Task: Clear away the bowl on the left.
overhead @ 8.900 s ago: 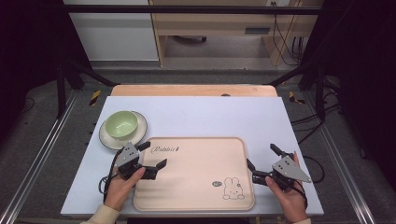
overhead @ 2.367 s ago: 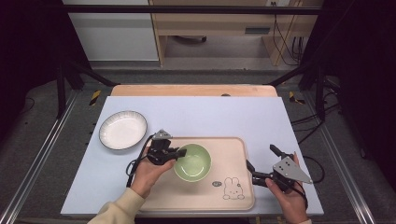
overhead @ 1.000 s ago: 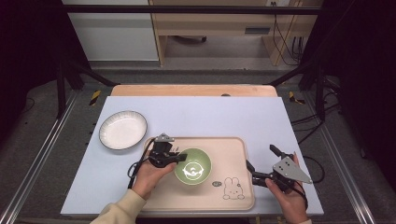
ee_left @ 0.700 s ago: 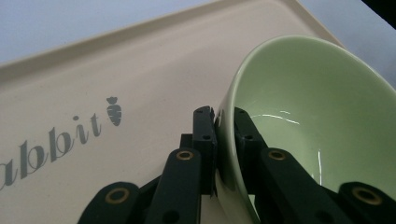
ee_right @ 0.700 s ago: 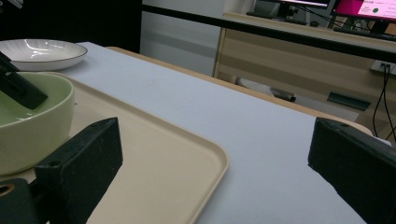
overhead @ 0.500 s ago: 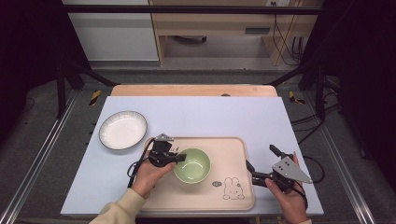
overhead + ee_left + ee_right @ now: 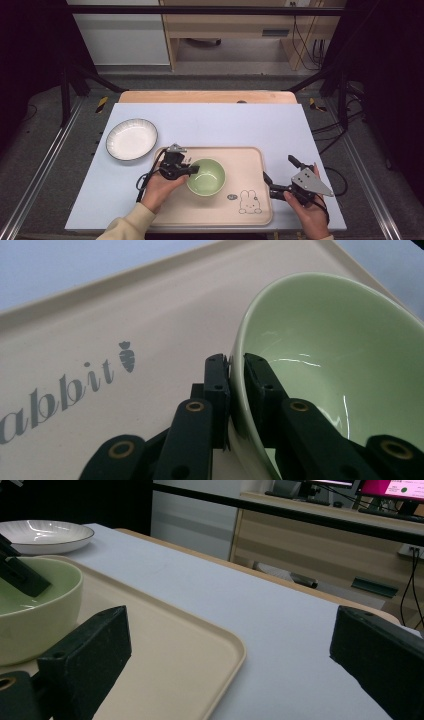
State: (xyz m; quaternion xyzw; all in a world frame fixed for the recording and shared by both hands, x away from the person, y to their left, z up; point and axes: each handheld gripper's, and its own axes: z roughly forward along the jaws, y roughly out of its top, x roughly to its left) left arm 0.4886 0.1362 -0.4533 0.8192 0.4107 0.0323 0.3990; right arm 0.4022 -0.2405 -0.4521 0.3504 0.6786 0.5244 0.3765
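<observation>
Pale green glazed ceramic bowl (image 7: 206,176) is sitting upright on the beige plastic serving tray (image 7: 250,160), roughly in the middle of it, a bit left of the little rabbit drawing (image 7: 247,201) printed near the tray's front right corner. The left gripper (image 7: 192,170) has the bowl by its left rim, and in the left gripper view you can see the two black jaws pinched tight on the wall, one outside and one inside, with the grey "rabbit" lettering and carrot mark (image 7: 127,355) on the tray just beside it. The right gripper (image 7: 278,176) is parked at the tray's right edge, resting on the light blue-grey table mat (image 7: 225,120), its jaws spread wide apart with nothing between them, one over the tray's corner. Off the tray, near its back left corner, there's a white round plate with a dark rim (image 7: 131,139) on the mat, well apart from the bowl.
</observation>
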